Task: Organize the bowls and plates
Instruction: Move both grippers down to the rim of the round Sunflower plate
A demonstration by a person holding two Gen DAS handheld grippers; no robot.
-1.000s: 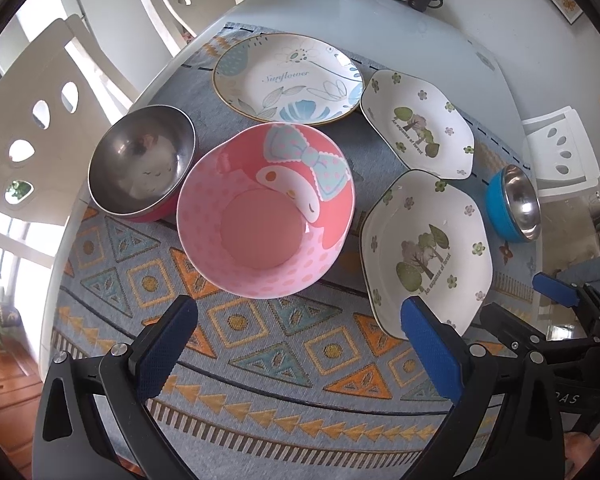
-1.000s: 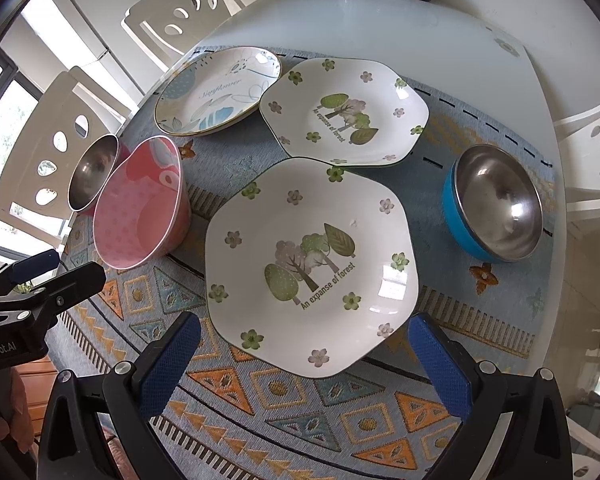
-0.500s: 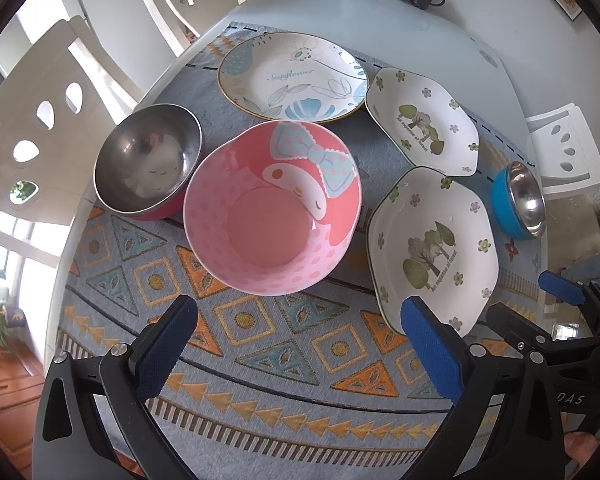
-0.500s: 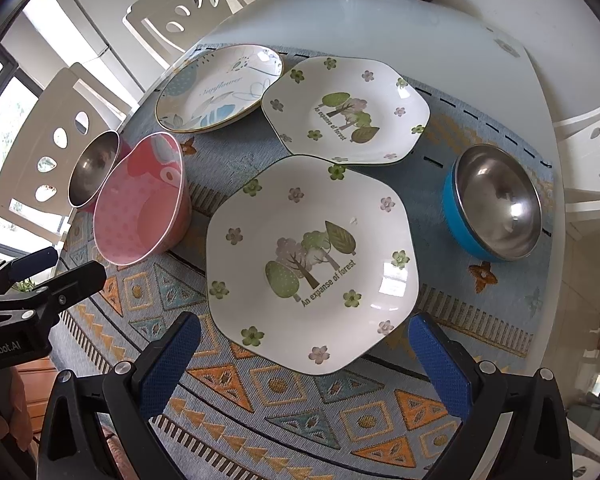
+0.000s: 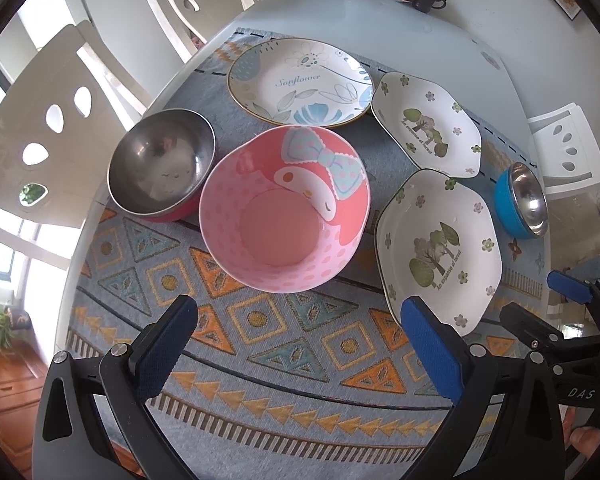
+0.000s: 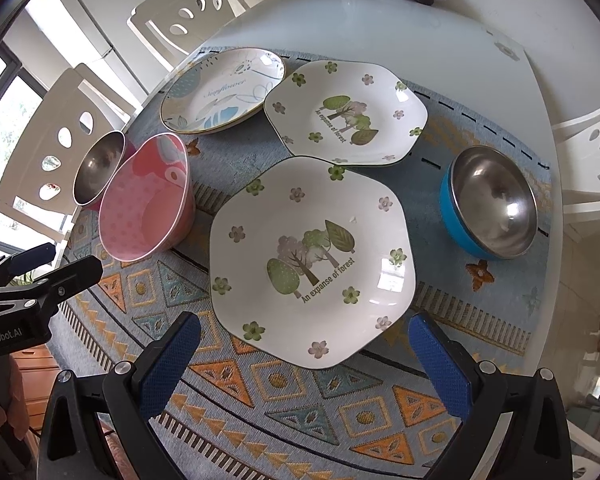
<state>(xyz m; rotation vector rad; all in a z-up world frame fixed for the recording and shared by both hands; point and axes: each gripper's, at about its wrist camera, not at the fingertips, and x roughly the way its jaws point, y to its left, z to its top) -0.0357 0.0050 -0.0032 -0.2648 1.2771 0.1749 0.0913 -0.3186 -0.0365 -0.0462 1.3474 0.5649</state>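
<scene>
Pink dotted bowl (image 5: pixel 284 212); blue steel-lined bowl (image 6: pixel 488 204); orange-triangle grey-blue mat (image 6: pixel 300 408).

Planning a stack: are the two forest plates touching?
Cannot tell: in the right wrist view the near forest plate and far forest plate meet rim to rim, no gap visible.

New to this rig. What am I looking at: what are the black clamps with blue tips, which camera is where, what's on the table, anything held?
There is no robot arm. A person holds a hand-held two-finger gripper in each hand; the blue tips are the finger pads. Each gripper carries a fisheye camera that looks forward along its fingers, so each picture shows its own gripper at the bottom.

The left wrist view shows the left gripper, open and empty, facing the pink bowl. The right wrist view shows the right gripper, also open and empty, facing the near forest plate.

On the patterned mat also lie a second forest plate, a Sunflower plate, a red steel bowl and a blue steel bowl. Nothing is held or stacked.
</scene>
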